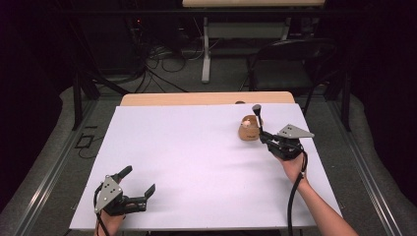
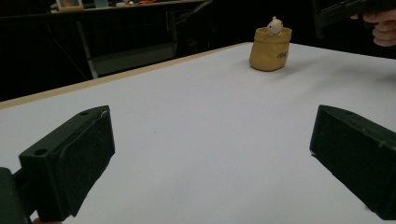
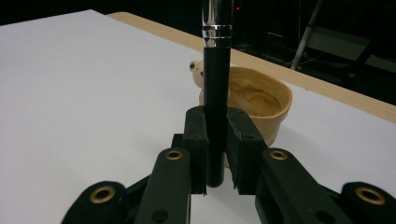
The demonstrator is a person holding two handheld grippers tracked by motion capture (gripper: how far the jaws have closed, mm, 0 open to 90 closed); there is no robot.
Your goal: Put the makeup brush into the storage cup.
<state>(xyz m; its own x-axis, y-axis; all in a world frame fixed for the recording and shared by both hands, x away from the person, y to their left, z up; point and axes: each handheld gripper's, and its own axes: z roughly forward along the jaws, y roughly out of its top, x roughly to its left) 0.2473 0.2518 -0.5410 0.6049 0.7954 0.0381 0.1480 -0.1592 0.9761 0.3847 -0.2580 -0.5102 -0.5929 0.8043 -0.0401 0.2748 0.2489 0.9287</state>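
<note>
While the left gripper [image 1: 138, 182] rests low at the near left corner of the white table sheet [image 1: 196, 162], its two black jaws stand spread wide with nothing but bare sheet between them; the left gripper view looks out through that gap across the table. Farther along on the right side, the person's right hand [image 1: 291, 164] holds the right gripper [image 1: 266, 138], whose jaws are pressed together on the black handle of a makeup brush [image 3: 216, 93]. In the right gripper view the handle stands straight up between the pads, with a shiny silver ferrule [image 3: 217, 18] at the top edge of the picture. In the high view the brush's dark head [image 1: 256, 109] rises above the gripper. Just beyond the jaws sits a small tan cup [image 1: 249, 129], open at the top, with a little pale animal figure [image 2: 274, 25] peeking over its rim. The cup stands on the sheet near the far right, close to the wooden table edge [image 1: 206, 98]. Beyond the table are a dark chair [image 1: 290, 59] and cables on the floor.
</note>
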